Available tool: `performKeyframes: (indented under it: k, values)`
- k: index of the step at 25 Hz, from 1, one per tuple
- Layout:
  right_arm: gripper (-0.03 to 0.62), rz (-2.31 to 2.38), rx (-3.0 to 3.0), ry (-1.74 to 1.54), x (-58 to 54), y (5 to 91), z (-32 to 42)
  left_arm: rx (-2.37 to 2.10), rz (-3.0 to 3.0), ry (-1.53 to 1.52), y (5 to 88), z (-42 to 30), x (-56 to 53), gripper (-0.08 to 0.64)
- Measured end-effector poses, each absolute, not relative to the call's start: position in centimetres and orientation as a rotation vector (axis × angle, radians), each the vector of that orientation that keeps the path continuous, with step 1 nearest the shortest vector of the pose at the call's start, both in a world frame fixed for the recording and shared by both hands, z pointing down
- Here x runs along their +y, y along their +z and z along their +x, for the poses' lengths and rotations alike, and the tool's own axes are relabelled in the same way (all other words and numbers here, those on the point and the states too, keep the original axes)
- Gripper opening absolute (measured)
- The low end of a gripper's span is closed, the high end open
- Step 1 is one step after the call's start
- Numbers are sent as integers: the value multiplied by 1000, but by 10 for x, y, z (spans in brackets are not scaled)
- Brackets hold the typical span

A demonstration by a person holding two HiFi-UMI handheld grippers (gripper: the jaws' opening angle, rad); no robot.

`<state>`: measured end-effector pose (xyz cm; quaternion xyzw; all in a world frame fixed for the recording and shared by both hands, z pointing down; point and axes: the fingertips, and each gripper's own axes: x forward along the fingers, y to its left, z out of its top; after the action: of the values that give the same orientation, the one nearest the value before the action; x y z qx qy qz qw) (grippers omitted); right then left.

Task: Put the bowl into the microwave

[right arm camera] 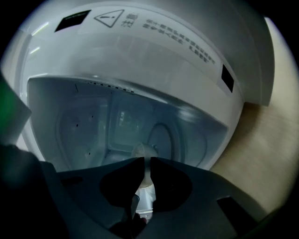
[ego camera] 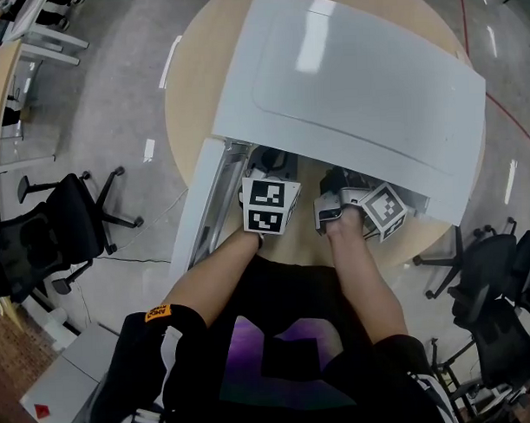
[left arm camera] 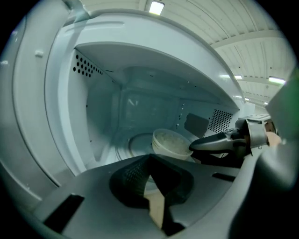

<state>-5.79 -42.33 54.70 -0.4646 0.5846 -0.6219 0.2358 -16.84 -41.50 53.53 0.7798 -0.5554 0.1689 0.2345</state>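
A white microwave [ego camera: 356,90] stands on a round wooden table [ego camera: 184,88] with its door [ego camera: 200,213] swung open to the left. In the left gripper view a white bowl [left arm camera: 169,141] is inside the cavity, over the glass turntable [left arm camera: 133,145]. One finger [left arm camera: 212,142] of my right gripper reaches in from the right and grips the bowl's rim. My right gripper [right arm camera: 145,161] is shut on that rim, and the bowl [right arm camera: 141,151] shows pale between its jaws. My left gripper [left arm camera: 150,158] is shut with nothing in it, just outside the opening. Both marker cubes [ego camera: 270,206] [ego camera: 385,211] sit at the microwave's front.
The cavity's left wall [left arm camera: 96,107] has vent holes, and the open door edge [left arm camera: 32,116] is close on my left. Black office chairs stand on the floor at left [ego camera: 53,231] and right [ego camera: 493,285]. A grey box [ego camera: 67,378] lies at lower left.
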Motion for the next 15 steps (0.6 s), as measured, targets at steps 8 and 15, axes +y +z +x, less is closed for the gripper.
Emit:
performKeyframes:
  k: [8,15]
  values:
    - [54,-1349,1584,-1700,-429,567,-49,-1525,2126,463,538,-169,-416,46]
    - [54,-1361,1590,-1677,-434,566,-52,-1533,2123,458,535,-172,-417,46]
